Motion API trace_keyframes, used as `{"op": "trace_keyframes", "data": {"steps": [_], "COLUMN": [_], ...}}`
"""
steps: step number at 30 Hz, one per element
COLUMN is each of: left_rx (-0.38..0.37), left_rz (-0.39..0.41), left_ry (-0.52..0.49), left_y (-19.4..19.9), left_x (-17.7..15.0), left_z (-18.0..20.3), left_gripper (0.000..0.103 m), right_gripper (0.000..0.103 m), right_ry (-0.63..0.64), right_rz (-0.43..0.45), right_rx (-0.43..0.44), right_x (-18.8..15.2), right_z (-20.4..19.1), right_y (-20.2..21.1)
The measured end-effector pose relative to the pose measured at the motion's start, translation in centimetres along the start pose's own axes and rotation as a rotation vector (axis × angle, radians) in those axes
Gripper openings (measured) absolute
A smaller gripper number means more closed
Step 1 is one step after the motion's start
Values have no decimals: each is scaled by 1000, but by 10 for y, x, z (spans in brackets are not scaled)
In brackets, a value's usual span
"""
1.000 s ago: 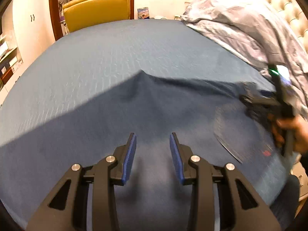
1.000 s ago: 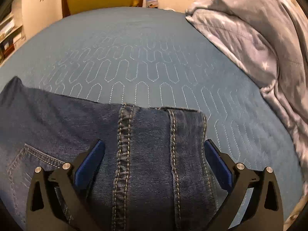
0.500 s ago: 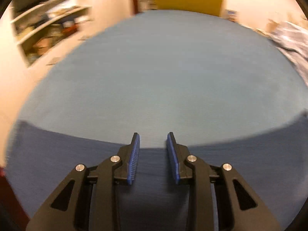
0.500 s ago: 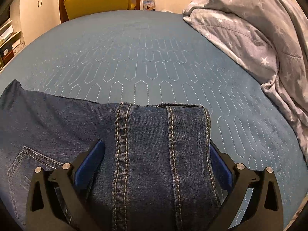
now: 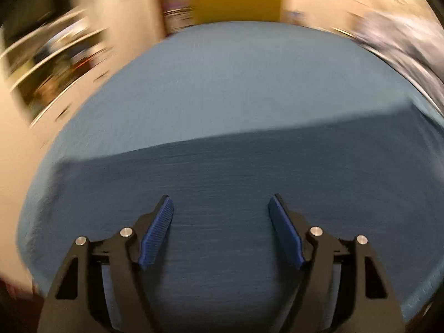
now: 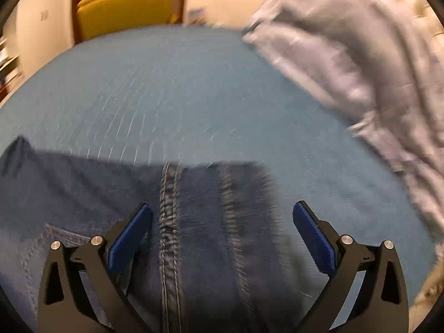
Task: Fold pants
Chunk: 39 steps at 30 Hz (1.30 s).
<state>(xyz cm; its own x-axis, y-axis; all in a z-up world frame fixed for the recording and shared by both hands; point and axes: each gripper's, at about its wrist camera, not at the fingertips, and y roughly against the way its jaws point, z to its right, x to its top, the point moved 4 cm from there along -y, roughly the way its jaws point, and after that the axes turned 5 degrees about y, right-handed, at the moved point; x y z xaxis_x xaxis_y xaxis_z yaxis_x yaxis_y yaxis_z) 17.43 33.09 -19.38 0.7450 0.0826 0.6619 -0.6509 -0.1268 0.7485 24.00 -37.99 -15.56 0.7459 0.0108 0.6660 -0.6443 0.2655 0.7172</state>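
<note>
Dark blue jeans [image 5: 222, 172] lie flat across the blue quilted bed [image 5: 222, 83]. In the blurred left wrist view they form a long band whose end is at the left. My left gripper [image 5: 219, 197] hangs just over this leg part, its jaws opening wide, with nothing pinched between the blue pads. The right wrist view shows the folded waist end of the jeans [image 6: 199, 194], with stitched seams and a back pocket [image 6: 63, 236]. My right gripper [image 6: 222, 204] stands open above it, and the right pad is clear of the denim edge.
A grey star-print duvet [image 6: 347, 55] is heaped on the bed's right side. A yellow chair [image 6: 125, 8] stands beyond the bed's far edge, and shelves [image 5: 50, 63] are at the left. The bed's left edge drops away near the jeans' end.
My left gripper has swept left along the jeans toward the leg end, and its jaws have spread much wider. The right gripper has shifted only slightly, and its view is now blurred.
</note>
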Motion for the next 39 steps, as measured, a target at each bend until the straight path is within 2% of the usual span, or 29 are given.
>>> {"op": "trace_keyframes", "data": {"steps": [1,3,4,6,7,8,10,13,14,15,16,17,18,19,20,22,24,27,28,29,30,31,32,33,34,35,37,38,39], "left_rx": [14,87,162,259,292,284,184,58,49,75,141,149,141,203,226,185,113,44,28,62,143,219,249,310,334,293,185,123,21], "left_rz": [3,-16,-27,-11,13,51,91,52,18,-6,-27,-12,25,73,100,112,111,85,60,36,6,-14,8,43,101,129,130,132,122], "left_ry": [22,85,123,193,235,294,343,215,147,106,89,189,311,435,484,542,521,364,302,248,208,222,267,291,270,229,129,123,127], "left_y": [-2,-13,-18,-8,4,18,41,45,38,32,26,27,34,47,55,63,66,60,53,46,38,34,41,53,68,75,88,92,96], "left_x": [3,6,7,8,8,8,2,-10,-18,-29,-36,-36,-39,-41,-42,-44,-43,-46,-48,-52,-55,-57,-60,-57,-53,-49,-49,-51,-55], "left_z": [-16,-72,-107,-151,-171,-189,-202,-180,-172,-180,-187,-216,-238,-265,-278,-298,-292,-256,-242,-230,-221,-229,-226,-222,-207,-187,-122,-94,-63], "left_gripper": [72,73,73,70,68,63,56,42,41,41,43,58,57,52,52,50,50,50,53,53,55,70,70,68,66,66,66,68,68], "right_gripper": [98,98,98,98,98,98,98,98,98,98,98,98,98,98,98,98,98,98,98,98,98,98,98,98,98,98,98,98,98], "right_ry": [9,38,54,123,136,146,162,222,248,278,306,329,354,376,383,379,382,358,353,350,348,346,343,339,326,308,260,240,225], "right_rz": [35,77,84,106,120,132,128,92,80,63,53,52,46,33,22,-3,-27,-40,-43,-44,-46,-49,-46,-34,-10,1,10,13,16], "right_rx": [-17,8,43,162,190,234,353,479,497,512,529,523,491,463,457,435,415,428,431,432,432,432,431,430,432,437,432,412,389], "right_x": [1,-2,-4,-15,-19,-24,-38,-57,-61,-67,-72,-76,-80,-84,-86,-90,-94,-103,-104,-105,-105,-106,-105,-104,-102,-100,-98,-97,-96], "right_z": [-5,-30,-44,-94,-112,-131,-179,-243,-258,-275,-290,-298,-305,-310,-312,-309,-308,-308,-310,-309,-307,-306,-304,-301,-295,-290,-276,-268,-261], "right_y": [21,60,74,112,125,139,163,178,180,180,181,180,177,172,169,162,153,152,152,152,152,152,154,157,163,166,167,166,164]}}
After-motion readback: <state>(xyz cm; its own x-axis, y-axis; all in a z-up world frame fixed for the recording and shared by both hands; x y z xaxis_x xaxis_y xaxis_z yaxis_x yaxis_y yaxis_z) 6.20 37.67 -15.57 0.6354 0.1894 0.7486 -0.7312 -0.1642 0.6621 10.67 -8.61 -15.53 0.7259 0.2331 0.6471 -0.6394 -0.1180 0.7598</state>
